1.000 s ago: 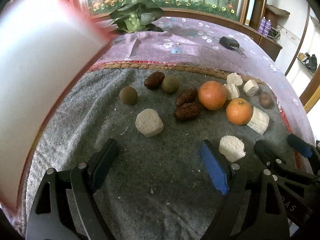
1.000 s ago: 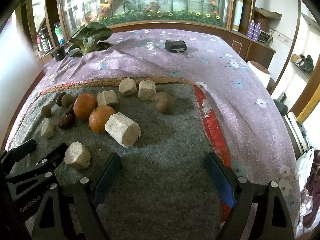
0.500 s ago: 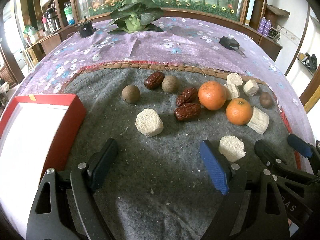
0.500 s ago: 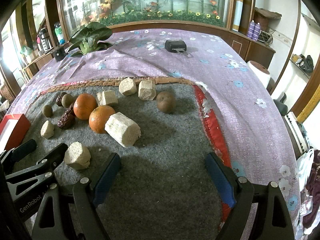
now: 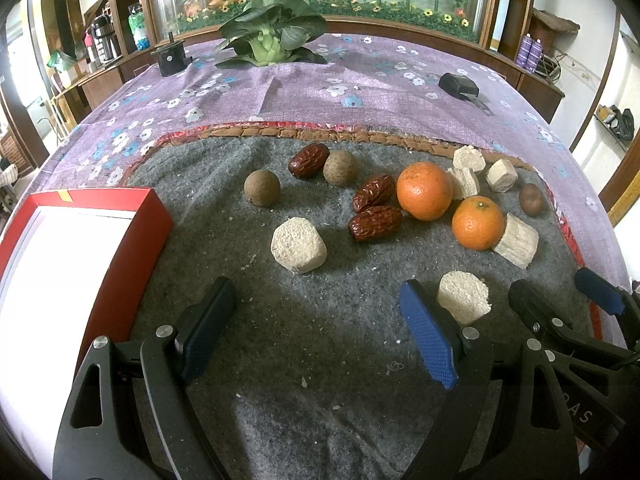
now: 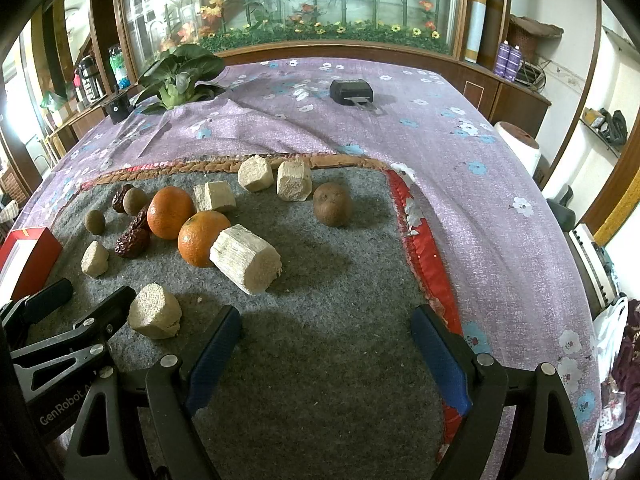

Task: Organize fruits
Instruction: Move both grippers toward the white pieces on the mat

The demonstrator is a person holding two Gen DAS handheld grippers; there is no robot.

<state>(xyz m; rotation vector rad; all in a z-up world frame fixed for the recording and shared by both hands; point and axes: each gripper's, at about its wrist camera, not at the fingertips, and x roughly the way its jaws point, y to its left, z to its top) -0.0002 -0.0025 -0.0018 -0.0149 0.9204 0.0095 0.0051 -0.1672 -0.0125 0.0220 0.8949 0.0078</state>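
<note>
On a grey felt mat lie two oranges, three red dates, small brown round fruits, a kiwi and several pale sugarcane chunks. A red box with a white inside sits at the mat's left edge. My left gripper is open and empty, low over the mat's near part. My right gripper is open and empty beside it on the right; the oranges also show in its view.
A purple flowered cloth covers the table beyond the mat. A green bok choy, a small black cylinder and a black key fob lie at the far side. The mat's red border runs on the right.
The red box came down from close in front of the left camera and now rests at the mat's left edge. Both grippers stayed still and open.
</note>
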